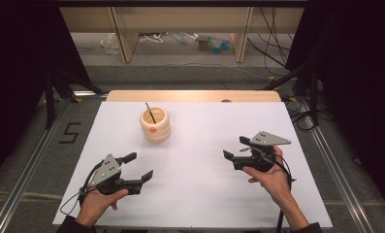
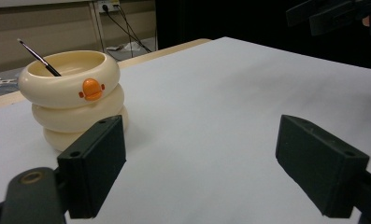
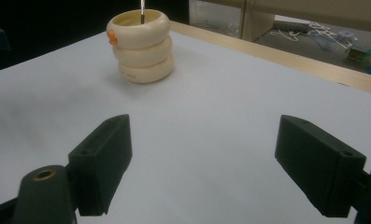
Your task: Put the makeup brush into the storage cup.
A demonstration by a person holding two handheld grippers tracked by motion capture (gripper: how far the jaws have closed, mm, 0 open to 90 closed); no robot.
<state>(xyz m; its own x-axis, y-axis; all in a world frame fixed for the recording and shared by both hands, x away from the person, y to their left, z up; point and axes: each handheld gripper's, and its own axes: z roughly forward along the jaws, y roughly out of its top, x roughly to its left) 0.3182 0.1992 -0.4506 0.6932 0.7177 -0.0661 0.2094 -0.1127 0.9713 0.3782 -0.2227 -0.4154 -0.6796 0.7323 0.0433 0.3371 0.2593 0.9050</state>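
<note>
Where cables trail behind, white table (wooden-edged), grey floor.

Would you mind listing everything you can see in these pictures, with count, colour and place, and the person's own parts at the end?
Holder: one, cream, shaped like three stacked rings with a small orange mark on the side facing the person, standing on the far left-of-centre part of the table.
Brush: one, thin and dark, leaning inside the holder with its end sticking out.
Table: one, white top with a pale wooden far edge.
Floor clutter beyond the table: cables and some small items, too far off to identify.
Left gripper: one, black, jaws open, held low over the near left of the table.
Right gripper: one, black, jaws open, held over the near right.
Hands: two, one holding each gripper.
</note>
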